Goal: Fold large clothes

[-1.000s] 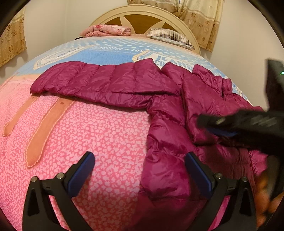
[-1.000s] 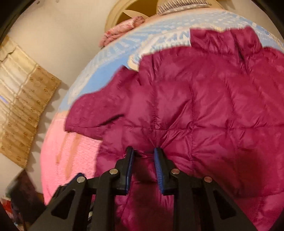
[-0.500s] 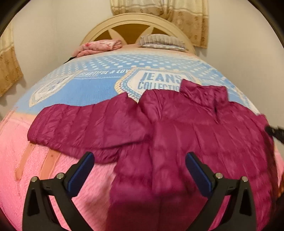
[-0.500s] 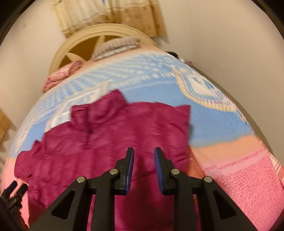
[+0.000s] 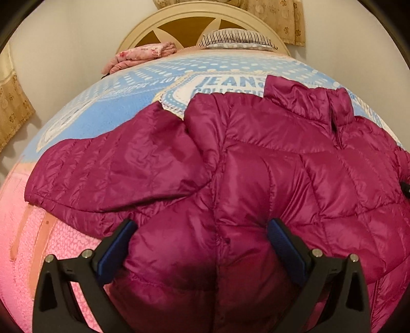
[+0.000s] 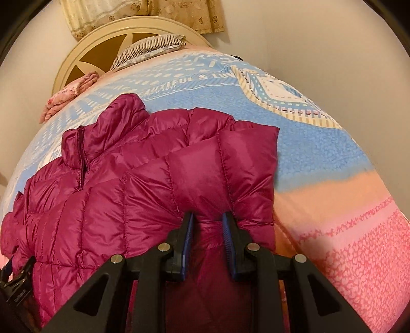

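A magenta puffer jacket [image 5: 269,166] lies front up on the bed, collar [image 5: 307,102] toward the headboard. One sleeve [image 5: 115,166] stretches out to the left. My left gripper [image 5: 202,230] is open, its fingers wide apart over the bulging lower part of the jacket. In the right wrist view the jacket [image 6: 115,192] fills the left half. My right gripper [image 6: 207,220] is shut on a pinched fold near the jacket's right edge. The left gripper [image 6: 15,281] shows at the lower left corner there. The other sleeve is hidden.
The bed carries a pink and blue blanket [image 5: 115,102] [image 6: 333,153]. A striped pillow [image 5: 235,41] and a folded pink floral cloth [image 5: 143,55] lie by the cream headboard [image 5: 194,12]. Walls and curtains close in behind and to the right.
The right gripper has swung rightward with the jacket fabric in it, and the jacket's body now lies spread flat. The left gripper has shifted right, from over the pink blanket to over the jacket.
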